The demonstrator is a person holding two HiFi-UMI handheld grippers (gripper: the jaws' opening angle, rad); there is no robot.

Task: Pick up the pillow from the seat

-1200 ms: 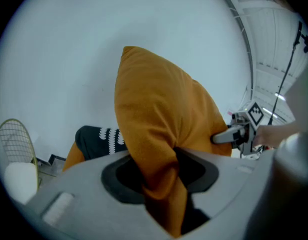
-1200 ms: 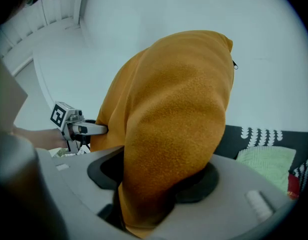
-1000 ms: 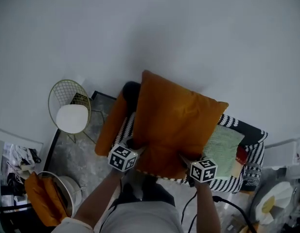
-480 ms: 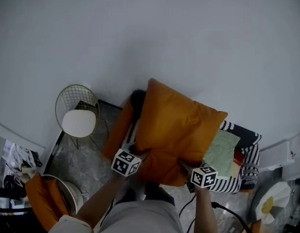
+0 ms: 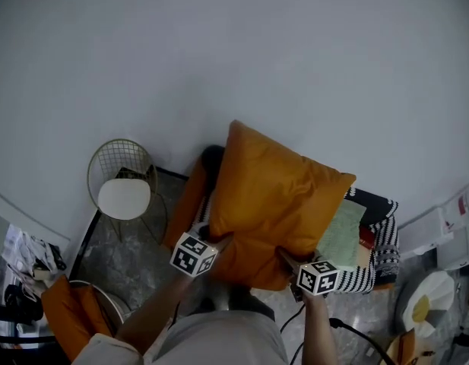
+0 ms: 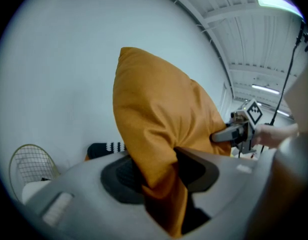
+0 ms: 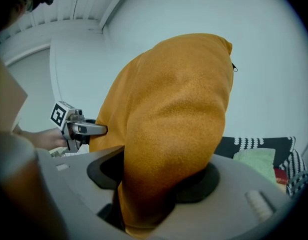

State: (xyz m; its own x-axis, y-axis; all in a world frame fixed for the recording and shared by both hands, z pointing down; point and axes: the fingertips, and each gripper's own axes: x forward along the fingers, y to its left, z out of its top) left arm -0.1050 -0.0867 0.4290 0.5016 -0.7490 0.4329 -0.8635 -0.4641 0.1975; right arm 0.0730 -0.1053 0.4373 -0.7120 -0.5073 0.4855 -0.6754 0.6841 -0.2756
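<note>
Clearly each pair of jaws is pinching a bunched lower corner of the orange pillow (image 5: 276, 204), the left gripper (image 6: 158, 181) on one corner and the right gripper (image 7: 154, 181) on the other. The pillow stands upright above them, apparently clear of the black-and-white striped seat (image 5: 375, 268), where a pale green cushion (image 5: 342, 234) lies. The grips hold only fabric folds, so the top-heavy pillow could flop over or slip free if either hand tilts.
</note>
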